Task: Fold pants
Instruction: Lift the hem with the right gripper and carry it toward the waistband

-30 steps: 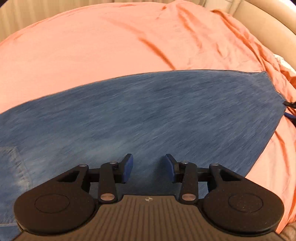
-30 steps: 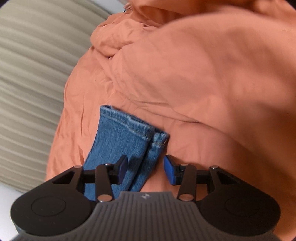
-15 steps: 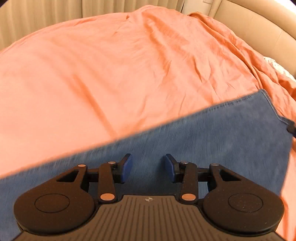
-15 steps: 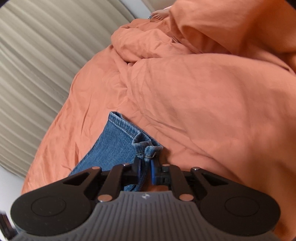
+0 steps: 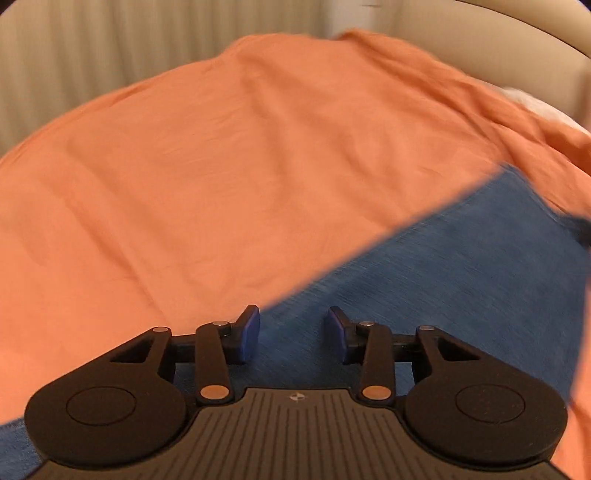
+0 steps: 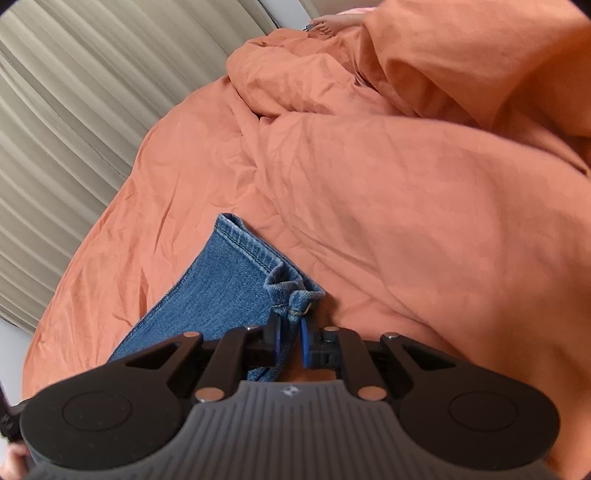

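Jeans [image 6: 229, 291] lie on the orange bedspread [image 6: 406, 221], hem pinched in the right gripper [image 6: 291, 341] while the left gripper [image 5: 291, 334] hovers, empty jaws narrowing; that small bite could slip when lifted.

left claw [image 5: 291, 334] closing, above jeans [image 5: 461, 280]

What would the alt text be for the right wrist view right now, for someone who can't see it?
The right tool is shut on the bunched hem corner of blue jeans, which lie on a rumpled orange bedspread. Pleated beige curtains fill the upper left, and a bare foot shows at the top edge.
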Motion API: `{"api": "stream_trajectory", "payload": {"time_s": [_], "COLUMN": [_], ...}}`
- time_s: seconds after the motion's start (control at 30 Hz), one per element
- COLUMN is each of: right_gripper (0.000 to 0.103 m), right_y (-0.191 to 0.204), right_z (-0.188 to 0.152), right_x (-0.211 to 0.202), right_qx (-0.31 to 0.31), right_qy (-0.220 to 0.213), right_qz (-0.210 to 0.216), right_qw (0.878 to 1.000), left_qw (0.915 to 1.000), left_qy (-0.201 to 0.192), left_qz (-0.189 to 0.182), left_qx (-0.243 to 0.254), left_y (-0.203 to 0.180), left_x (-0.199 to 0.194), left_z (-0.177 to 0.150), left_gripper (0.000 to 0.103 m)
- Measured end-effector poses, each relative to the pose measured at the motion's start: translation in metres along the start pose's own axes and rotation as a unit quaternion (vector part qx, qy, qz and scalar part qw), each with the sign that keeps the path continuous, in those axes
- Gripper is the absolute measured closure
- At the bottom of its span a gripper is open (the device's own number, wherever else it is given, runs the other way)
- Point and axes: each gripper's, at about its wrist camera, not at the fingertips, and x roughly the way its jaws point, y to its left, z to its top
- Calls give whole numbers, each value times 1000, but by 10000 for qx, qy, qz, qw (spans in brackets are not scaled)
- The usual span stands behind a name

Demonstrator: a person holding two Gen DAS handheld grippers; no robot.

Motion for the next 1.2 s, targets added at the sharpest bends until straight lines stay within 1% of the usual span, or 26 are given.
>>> {"api": "stream_trajectory", "payload": {"time_s": [0.07, 0.13, 0.17, 0.23, 0.27, 0.4, 0.43, 0.47, 0.5, 0.53, 0.57, 0.6, 0.63, 0.67, 0.7, 0.73, 0.77, 0.8, 0.87, 0.93, 1.03, 1.1, 1.13, 1.17, 1.2], "right_gripper": [98, 98, 98, 98, 98, 99, 99, 99, 99, 99, 99, 100, 100, 100, 100, 100, 100, 100, 100, 100, 100, 100, 100, 100, 100], "right_y": [7, 9, 11, 20, 24, 36, 42, 48, 54, 60, 74, 82, 82, 92, 112, 112, 137, 150, 180, 213, 263, 293, 293, 322, 322], "right_z": [1, 2, 2, 3, 4, 8, 9, 10, 11, 12, 14, 14, 14, 15, 15, 15, 13, 11, 5, -6, -28, -44, -44, -65, -65], "right_x": [-4, -6, -8, -13, -16, -25, -28, -32, -36, -40, -49, -54, -54, -61, -73, -73, -88, -95, -108, -121, -136, -141, -141, -142, -142], "right_qx": [-63, -72, -88, -141, -174, -281, -338, -406, -477, -534, -647, -736, -736, -864, -1092, -1092, -1328, -1454, -1790, -2214, -2751, -3035, -3035, -3304, -3304], "right_qy": [-59, -81, -100, -146, -163, -231, -255, -280, -305, -327, -389, -442, -442, -506, -634, -634, -772, -831, -937, -1040, -1135, -1134, -1134, -1073, -1073], "right_qz": [-53, -68, -89, -175, -195, -205, -209, -213, -213, -212, -186, -169, -169, -152, -82, -82, 45, 110, 205, 322, 533, 647, 647, 754, 754], "right_qw": [9999, 9999, 9999, 9996, 9995, 9991, 9989, 9986, 9982, 9978, 9970, 9962, 9962, 9949, 9920, 9920, 9881, 9858, 9792, 9691, 9532, 9438, 9438, 9347, 9347], "left_qw": [9986, 9956, 9942, 9926, 9923, 9925, 9929, 9936, 9939, 9933, 9924, 9905, 9888, 9877, 9868, 9862, 9854, 9849, 9858, 9877, 9915, 9933, 9939, 9942, 9940], "left_qy": [199, 422, 473, 470, 480, 555, 548, 527, 539, 573, 586, 623, 628, 603, 577, 528, 502, 491, 415, 326, 200, 109, 63, 20, -13], "left_qz": [-175, -251, -268, -301, -332, -589, -624, -639, -699, -854, -1006, -1175, -1301, -1384, -1454, -1531, -1608, -1650, -1627, -1531, -1266, -1062, -944, -828, -740], "left_qx": [456, 800, 927, 1083, 1095, 916, 848, 764, 656, 517, 401, 357, 372, 417, 416, 346, 258, 183, 60, -36, -221, -443, -560, -690, -802], "left_y": [-18, -36, -45, -59, -64, -77, -80, -81, -81, -81, -81, -82, -84, -87, -88, -85, -82, -79, -67, -49, -18, 7, 18, 30, 40], "left_x": [-10, -15, -17, -27, -31, -49, -53, -57, -58, -61, -64, -68, -73, -81, -88, -97, -107, -114, -131, -151, -182, -200, -206, -214, -222], "left_z": [-9, -21, -27, -42, -48, -67, -71, -76, -77, -81, -83, -86, -90, -95, -101, -107, -113, -119, -131, -142, -155, -165, -168, -173, -180], "left_gripper": [61, 69, 75, 79, 83, 89, 96, 99, 99, 96, 96, 95, 90, 88, 87, 87, 87, 86, 84, 83, 82, 82, 82, 82, 82]}}
